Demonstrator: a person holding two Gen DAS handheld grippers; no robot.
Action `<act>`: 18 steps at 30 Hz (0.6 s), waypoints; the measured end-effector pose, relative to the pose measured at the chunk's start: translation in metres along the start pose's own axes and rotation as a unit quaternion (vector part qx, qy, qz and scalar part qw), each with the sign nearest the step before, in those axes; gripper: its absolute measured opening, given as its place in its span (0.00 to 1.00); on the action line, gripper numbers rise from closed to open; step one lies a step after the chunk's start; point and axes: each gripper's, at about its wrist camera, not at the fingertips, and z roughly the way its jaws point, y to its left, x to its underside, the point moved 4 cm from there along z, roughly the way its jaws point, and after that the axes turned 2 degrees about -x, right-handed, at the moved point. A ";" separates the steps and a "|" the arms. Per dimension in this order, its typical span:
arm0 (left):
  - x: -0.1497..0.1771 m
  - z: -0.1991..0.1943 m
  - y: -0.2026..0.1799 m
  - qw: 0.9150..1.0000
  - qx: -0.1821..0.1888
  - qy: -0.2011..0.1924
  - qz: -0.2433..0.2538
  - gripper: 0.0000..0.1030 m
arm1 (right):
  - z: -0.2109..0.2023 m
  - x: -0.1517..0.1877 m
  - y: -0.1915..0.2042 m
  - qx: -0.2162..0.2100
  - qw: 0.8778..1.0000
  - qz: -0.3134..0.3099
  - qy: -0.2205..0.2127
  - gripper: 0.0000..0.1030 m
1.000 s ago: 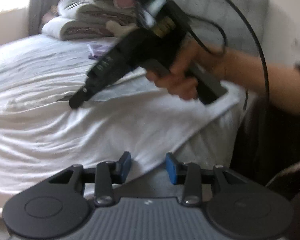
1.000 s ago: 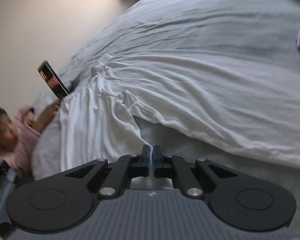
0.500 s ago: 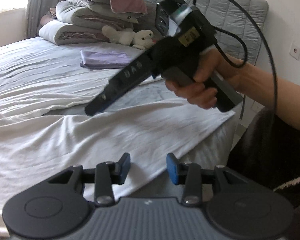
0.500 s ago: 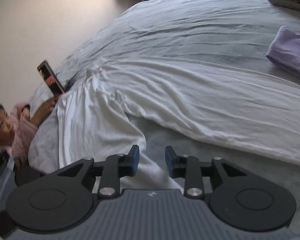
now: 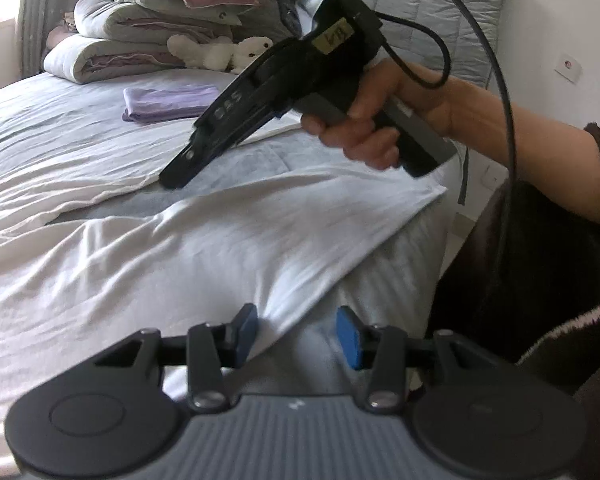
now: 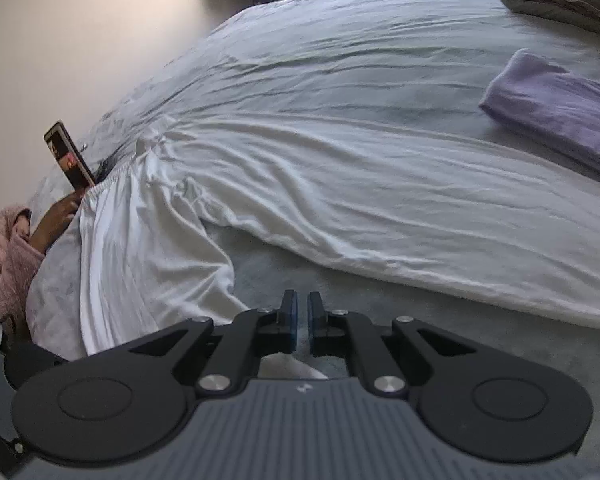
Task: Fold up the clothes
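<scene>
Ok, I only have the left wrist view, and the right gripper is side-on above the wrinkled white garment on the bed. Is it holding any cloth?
Observer: No. The right gripper has just been closing. Its jaws are almost together, with nothing between them.
Operator: Where does the garment end on the far side?
Observer: The wrinkled white garment runs to a gathered elastic edge at the bed's far side.
Operator: Anything over there?
Observer: A person in a fuzzy pink sleeve holds up a dark rectangular phone right beside that edge.
</scene>
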 end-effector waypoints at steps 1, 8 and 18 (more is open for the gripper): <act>0.002 -0.002 0.000 1.000 0.000 0.000 0.001 0.44 | -0.004 0.001 -0.002 0.000 1.000 0.001 -0.001 0.09; -0.006 -0.008 0.008 0.999 0.010 -0.021 -0.031 0.43 | -0.038 0.015 -0.033 0.014 1.000 0.018 -0.007 0.31; -0.037 0.032 -0.001 1.000 0.015 -0.022 -0.008 0.43 | -0.089 0.047 -0.070 0.054 0.999 -0.001 -0.009 0.33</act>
